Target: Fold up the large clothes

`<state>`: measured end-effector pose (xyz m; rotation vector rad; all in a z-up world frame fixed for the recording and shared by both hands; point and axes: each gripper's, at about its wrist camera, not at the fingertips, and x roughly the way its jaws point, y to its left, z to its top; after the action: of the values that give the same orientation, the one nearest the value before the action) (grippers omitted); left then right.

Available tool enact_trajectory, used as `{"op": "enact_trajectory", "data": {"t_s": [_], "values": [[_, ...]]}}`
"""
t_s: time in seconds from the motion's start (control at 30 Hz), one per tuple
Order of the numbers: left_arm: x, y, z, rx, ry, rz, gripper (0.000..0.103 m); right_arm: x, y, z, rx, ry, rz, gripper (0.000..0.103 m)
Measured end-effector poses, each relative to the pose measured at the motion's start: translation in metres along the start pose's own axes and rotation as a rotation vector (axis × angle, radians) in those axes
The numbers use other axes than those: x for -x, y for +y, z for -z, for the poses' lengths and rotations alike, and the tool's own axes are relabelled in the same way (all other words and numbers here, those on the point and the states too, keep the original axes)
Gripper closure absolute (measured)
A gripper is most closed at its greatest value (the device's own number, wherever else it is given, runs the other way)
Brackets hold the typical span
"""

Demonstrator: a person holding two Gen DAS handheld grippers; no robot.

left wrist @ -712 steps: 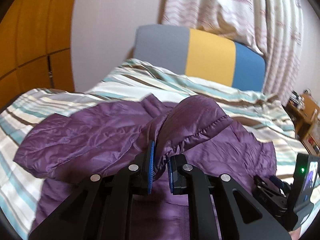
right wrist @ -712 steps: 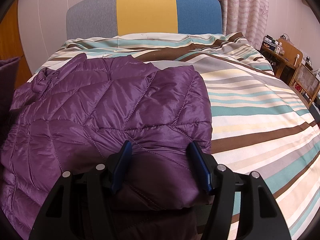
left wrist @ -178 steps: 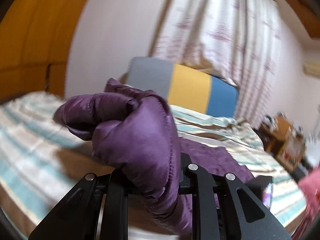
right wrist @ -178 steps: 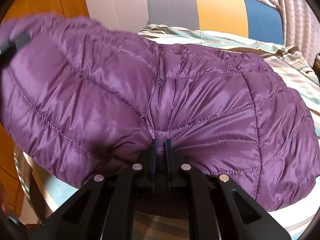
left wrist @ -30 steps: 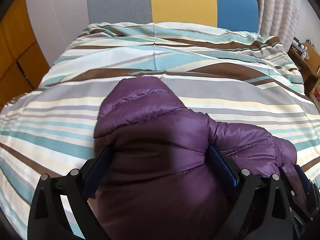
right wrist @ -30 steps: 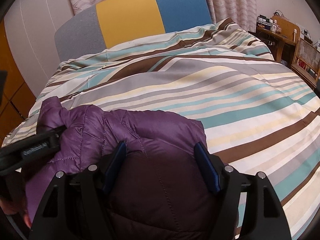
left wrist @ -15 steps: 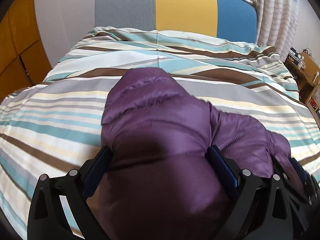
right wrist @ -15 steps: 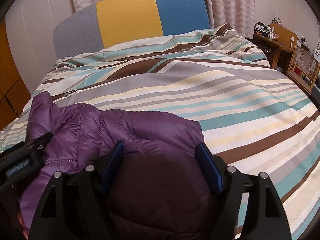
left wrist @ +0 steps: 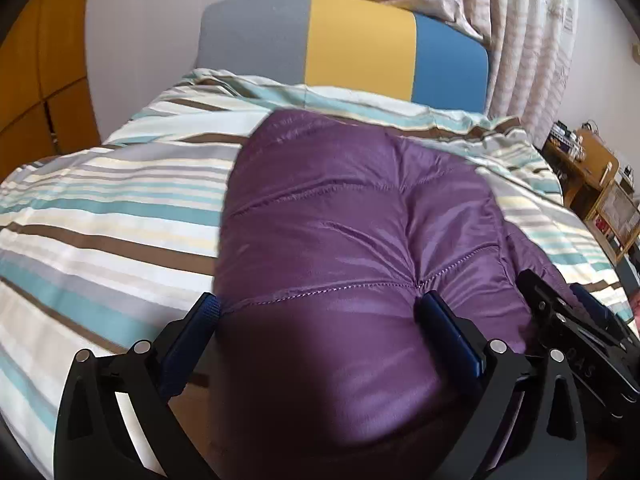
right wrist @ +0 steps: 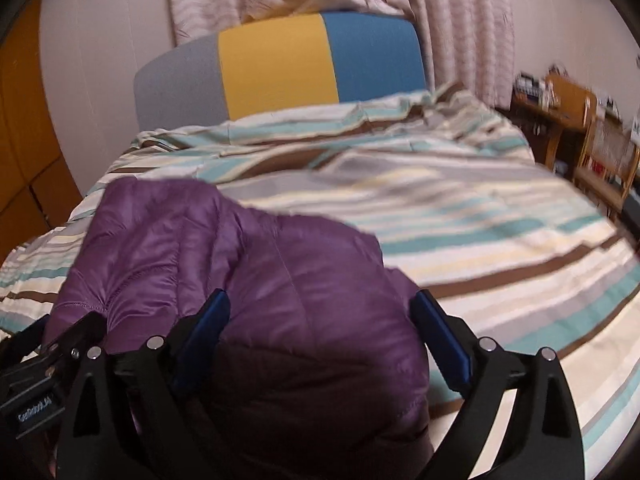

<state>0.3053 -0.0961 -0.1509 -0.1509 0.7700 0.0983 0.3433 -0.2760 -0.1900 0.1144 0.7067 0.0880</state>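
My left gripper (left wrist: 320, 312) hides the purple jacket's (left wrist: 352, 220) near edge, which runs off the frame bottom. My right gripper (right wrist: 320, 312) does likewise. The shelf clutter (right wrist: 536, 84) at the right view's upper right is blurred, and the striped duvet (right wrist: 460, 216) there smears.

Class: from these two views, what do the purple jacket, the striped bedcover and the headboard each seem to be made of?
Purple jacket: probably thin nylon-like shell with padded fill; glossy sheen, stitched puffy panels.
Striped bedcover: woven cloth, perhaps cotton; matte, softly creased.
Headboard: upholstered fabric panels in grey, yellow and blue; flat, slightly textured, no shine.
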Motion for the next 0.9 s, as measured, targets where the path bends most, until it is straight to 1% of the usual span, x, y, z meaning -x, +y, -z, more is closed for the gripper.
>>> {"op": "enact_trajectory", "data": {"t_s": [0.07,0.17,0.27,0.4,0.5,0.6,0.63,0.8,0.9], "values": [[-0.010,-0.005,0.001,-0.036,-0.004,-0.014,0.003,-0.011,-0.006,0.002,-0.041,0.035,-0.019,0.009],[-0.018,-0.005,-0.001,-0.052,0.005,-0.023,0.003,-0.027,-0.012,0.003,-0.088,0.088,-0.050,0.009],[-0.019,-0.004,-0.001,-0.052,0.004,-0.020,0.003,-0.028,-0.014,0.005,-0.100,0.095,-0.057,0.009],[-0.014,0.003,0.000,-0.026,-0.009,0.008,0.003,-0.023,-0.014,0.006,-0.092,0.083,-0.048,0.008],[-0.004,0.011,0.002,0.003,0.001,0.054,0.003,-0.017,-0.011,0.008,-0.086,0.071,-0.042,0.006],[0.005,0.026,0.005,0.051,0.045,0.133,0.003,-0.012,-0.013,0.010,-0.100,0.079,-0.058,0.006],[0.008,0.035,0.007,0.084,0.074,0.176,0.003,-0.010,-0.015,0.011,-0.112,0.087,-0.070,0.006],[0.013,0.060,0.021,0.211,0.165,0.305,0.003,0.005,-0.035,0.025,-0.225,0.135,-0.174,0.004],[0.019,0.061,0.026,0.215,0.177,0.335,0.003,0.016,-0.046,0.036,-0.272,0.149,-0.216,0.003]]}}
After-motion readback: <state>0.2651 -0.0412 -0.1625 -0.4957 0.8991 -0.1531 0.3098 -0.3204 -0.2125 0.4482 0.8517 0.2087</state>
